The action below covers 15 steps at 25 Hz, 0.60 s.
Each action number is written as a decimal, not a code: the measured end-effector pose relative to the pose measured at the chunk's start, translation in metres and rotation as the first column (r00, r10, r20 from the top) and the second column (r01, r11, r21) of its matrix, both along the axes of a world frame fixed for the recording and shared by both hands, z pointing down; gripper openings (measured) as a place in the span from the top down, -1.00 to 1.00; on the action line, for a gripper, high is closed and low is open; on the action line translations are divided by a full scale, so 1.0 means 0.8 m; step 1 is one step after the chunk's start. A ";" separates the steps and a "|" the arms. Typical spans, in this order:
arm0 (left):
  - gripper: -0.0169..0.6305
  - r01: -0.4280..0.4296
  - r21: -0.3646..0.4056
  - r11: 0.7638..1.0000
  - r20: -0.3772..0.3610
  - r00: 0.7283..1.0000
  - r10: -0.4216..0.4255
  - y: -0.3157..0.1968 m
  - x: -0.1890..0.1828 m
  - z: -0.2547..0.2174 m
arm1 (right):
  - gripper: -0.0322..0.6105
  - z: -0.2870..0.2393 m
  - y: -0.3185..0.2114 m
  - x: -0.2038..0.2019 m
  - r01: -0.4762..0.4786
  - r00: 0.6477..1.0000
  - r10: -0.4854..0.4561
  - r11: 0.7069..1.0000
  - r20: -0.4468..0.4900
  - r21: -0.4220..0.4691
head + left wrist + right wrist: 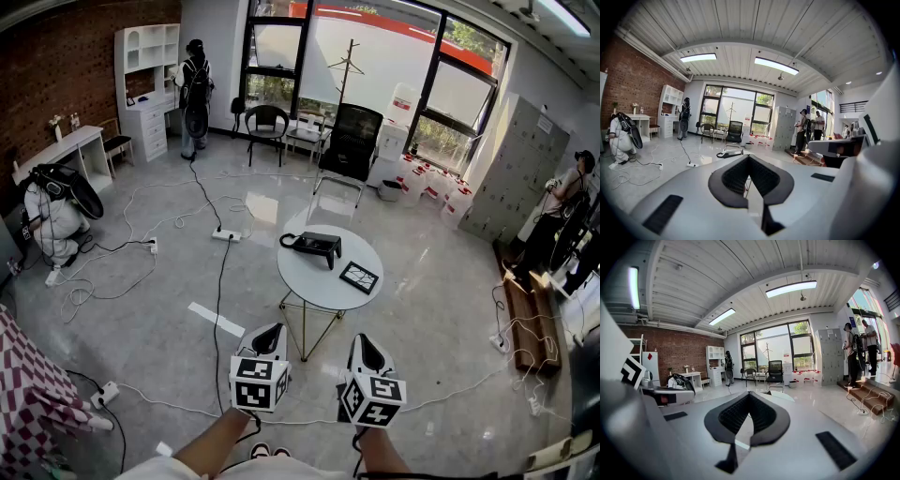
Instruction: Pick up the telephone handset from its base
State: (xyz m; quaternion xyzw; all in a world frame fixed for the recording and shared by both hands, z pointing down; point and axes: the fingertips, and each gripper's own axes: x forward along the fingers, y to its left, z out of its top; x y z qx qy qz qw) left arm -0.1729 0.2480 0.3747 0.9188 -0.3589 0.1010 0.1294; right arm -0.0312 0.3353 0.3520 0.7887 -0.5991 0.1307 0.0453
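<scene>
The telephone handset (309, 240) lies across its base (330, 254) on the far left part of the round white counter (314, 284), with its cord (287, 241) looping off the left end. A flat black-framed item (359, 277) sits near it to the right, closer to me. I have both tongs side by side on my side of the counter's near edge, well apart from the phone and aimed toward it with a slight downward tilt. The left tongs (749, 159) are closed tip to tip with nothing between them. The right tongs (750, 395) are likewise closed and empty. Beyond the counter a black office chair (352, 141) stands by the windows, and a power strip (225, 235) with cables lies on the floor at left.
</scene>
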 end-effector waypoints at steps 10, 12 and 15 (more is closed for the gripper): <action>0.92 -0.004 0.001 1.000 0.003 1.000 0.004 -0.013 -0.011 0.001 | 0.83 -0.008 -0.014 -0.011 0.009 1.000 -0.009 1.000 0.002 0.015; 0.92 -0.006 -0.004 1.000 0.003 1.000 0.006 -0.016 -0.016 0.002 | 0.82 -0.009 -0.017 -0.016 0.012 0.999 -0.013 0.999 0.035 0.038; 0.92 -0.016 -0.009 1.000 0.005 1.000 0.016 -0.018 -0.021 0.005 | 0.83 -0.006 -0.017 -0.019 -0.003 0.999 0.001 0.999 0.048 0.036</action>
